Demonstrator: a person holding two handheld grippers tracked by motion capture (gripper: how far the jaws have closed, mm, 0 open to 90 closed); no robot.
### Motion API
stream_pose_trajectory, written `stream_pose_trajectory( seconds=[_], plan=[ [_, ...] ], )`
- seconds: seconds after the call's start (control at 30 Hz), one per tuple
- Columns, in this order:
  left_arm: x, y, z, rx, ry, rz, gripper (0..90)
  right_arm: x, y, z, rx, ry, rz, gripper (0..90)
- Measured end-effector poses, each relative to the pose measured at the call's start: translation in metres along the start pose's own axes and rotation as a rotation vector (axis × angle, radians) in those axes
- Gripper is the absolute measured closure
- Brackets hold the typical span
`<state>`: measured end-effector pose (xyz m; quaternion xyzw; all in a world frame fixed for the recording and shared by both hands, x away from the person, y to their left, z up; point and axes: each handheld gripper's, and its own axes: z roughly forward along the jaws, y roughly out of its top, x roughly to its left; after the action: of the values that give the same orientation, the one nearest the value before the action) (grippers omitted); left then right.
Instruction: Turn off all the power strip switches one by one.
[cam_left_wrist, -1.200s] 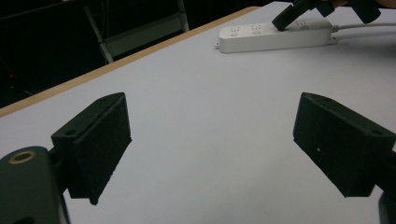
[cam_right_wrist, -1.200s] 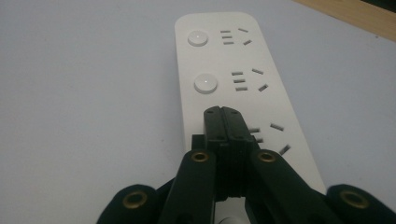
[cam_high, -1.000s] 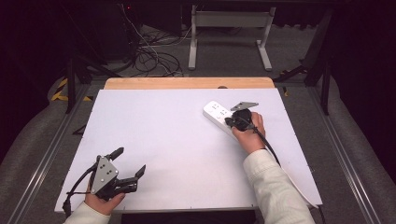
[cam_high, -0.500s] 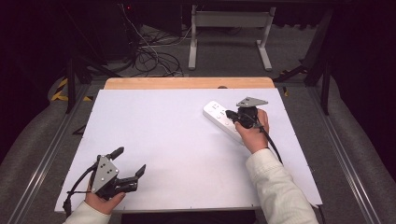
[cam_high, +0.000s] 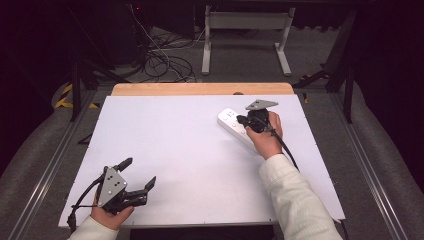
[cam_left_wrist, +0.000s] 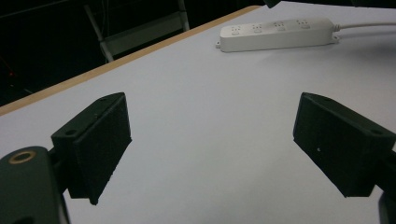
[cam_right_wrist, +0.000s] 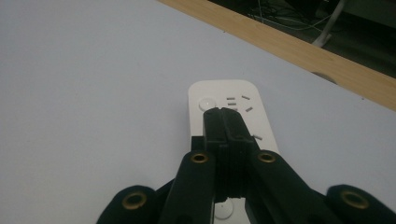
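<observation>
- Over the far right of the table (cam_high: 165, 135), the right gripper (cam_right_wrist: 224, 122) is being held with its jaws pressed together, tips poised at the round button (cam_right_wrist: 206, 102) on the end of the white power strip (cam_high: 235, 126); contact cannot be made out.
- Nothing is being clamped, so the press is judged to be under way, not finished.
- Near the front left corner, the left gripper (cam_high: 138, 176) is being kept idle, jaws wide apart, well away from the strip.

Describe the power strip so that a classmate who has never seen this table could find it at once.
Start at the white table and go to its far right part, near the wooden edge. There lies the white power strip, under the shut right gripper: long, with socket slots and a round button.
</observation>
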<state>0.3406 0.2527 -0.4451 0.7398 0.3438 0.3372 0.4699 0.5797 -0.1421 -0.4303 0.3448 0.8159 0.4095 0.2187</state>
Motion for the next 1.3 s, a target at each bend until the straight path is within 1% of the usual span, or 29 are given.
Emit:
stream_pose_trajectory(
  seconds=[0.17, 0.27, 0.3, 0.47, 0.53, 0.57, 0.73, 0.9, 0.97, 1.0, 1.07, 1.2, 1.3],
  plan=[
    [0.001, -0.001, 0.000, 0.001, -0.002, -0.003, 11.8, 0.001, 0.007, 0.010, 0.011, -0.001, 0.004, 90.0],
    [0.001, 0.000, 0.000, -0.002, -0.001, -0.001, 11.8, 0.000, 0.005, 0.018, 0.036, -0.002, 0.001, 90.0],
    [0.001, 0.000, 0.000, -0.003, -0.001, -0.001, 11.8, -0.001, 0.003, 0.023, 0.048, -0.002, 0.012, 90.0],
    [0.001, 0.000, 0.000, -0.002, 0.000, -0.001, 11.8, -0.002, -0.001, 0.030, 0.069, -0.004, 0.025, 90.0],
    [0.001, 0.000, 0.000, -0.002, 0.000, -0.001, 11.8, -0.003, -0.001, 0.031, 0.071, -0.003, 0.024, 90.0],
    [0.001, 0.000, 0.000, 0.000, 0.002, 0.005, 11.8, -0.003, -0.002, 0.032, 0.074, -0.004, 0.023, 90.0],
    [0.000, 0.000, 0.000, 0.000, -0.001, -0.003, 11.8, -0.002, -0.005, 0.036, 0.089, -0.003, 0.032, 90.0],
    [0.001, 0.000, 0.000, -0.002, 0.000, -0.002, 11.8, -0.001, -0.006, 0.039, 0.094, -0.005, 0.025, 90.0],
    [0.001, 0.000, 0.000, -0.002, 0.000, -0.001, 11.8, -0.001, -0.006, 0.039, 0.099, -0.003, 0.033, 90.0],
    [0.001, 0.000, 0.000, -0.001, 0.002, 0.005, 11.8, -0.001, -0.006, 0.039, 0.101, -0.005, 0.030, 90.0],
    [0.000, 0.000, 0.000, 0.000, -0.001, -0.003, 11.8, -0.001, -0.006, 0.039, 0.102, -0.006, 0.026, 90.0],
    [0.000, 0.000, 0.000, 0.000, -0.001, -0.003, 11.8, 0.000, -0.007, 0.039, 0.104, -0.012, 0.019, 90.0],
    [0.000, 0.000, 0.000, 0.000, -0.001, -0.001, 11.8, 0.000, -0.007, 0.039, 0.107, -0.006, 0.022, 90.0]
  ],
)
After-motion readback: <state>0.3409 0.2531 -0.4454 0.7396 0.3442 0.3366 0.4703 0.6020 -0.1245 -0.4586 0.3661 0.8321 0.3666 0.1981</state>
